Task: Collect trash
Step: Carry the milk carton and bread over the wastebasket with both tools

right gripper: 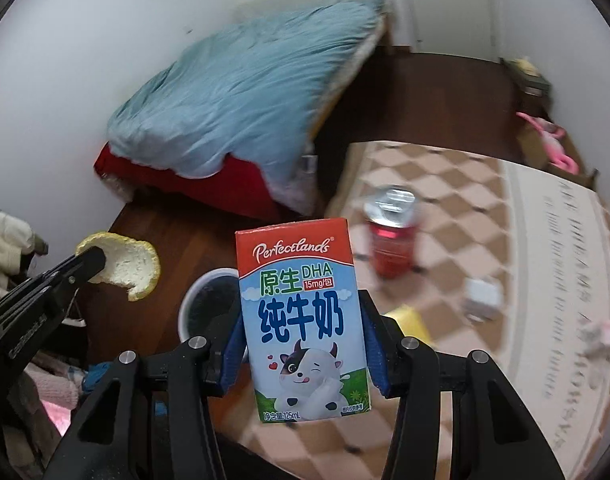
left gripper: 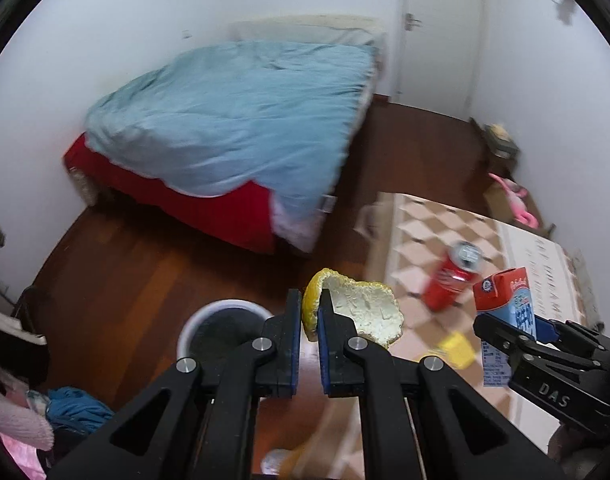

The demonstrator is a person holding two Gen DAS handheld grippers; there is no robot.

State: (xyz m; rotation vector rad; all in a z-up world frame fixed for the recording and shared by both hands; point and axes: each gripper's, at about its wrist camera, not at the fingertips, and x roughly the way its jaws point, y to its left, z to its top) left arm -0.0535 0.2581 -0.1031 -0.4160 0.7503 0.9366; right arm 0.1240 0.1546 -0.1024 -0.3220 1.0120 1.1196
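My left gripper [left gripper: 311,312] is shut on a piece of yellow citrus peel [left gripper: 365,312], held in the air just right of a white trash bin [left gripper: 221,320] with a dark liner on the wooden floor. In the right wrist view the peel [right gripper: 133,268] shows at left in that gripper [right gripper: 93,260]. My right gripper [right gripper: 301,336] is shut on an upright blue and red milk carton [right gripper: 301,316]; the carton [left gripper: 505,296] also appears at right in the left wrist view. A red soda can [right gripper: 391,240] stands on the checkered tabletop [right gripper: 465,208].
A yellow scrap [right gripper: 409,320], a small white box [right gripper: 481,296] and a crumpled white wad [right gripper: 601,336] lie on the table. A bed [left gripper: 233,128] with a blue quilt fills the far corner. Clothes [left gripper: 77,408] are piled at lower left. A cardboard box [left gripper: 509,200] sits by the right wall.
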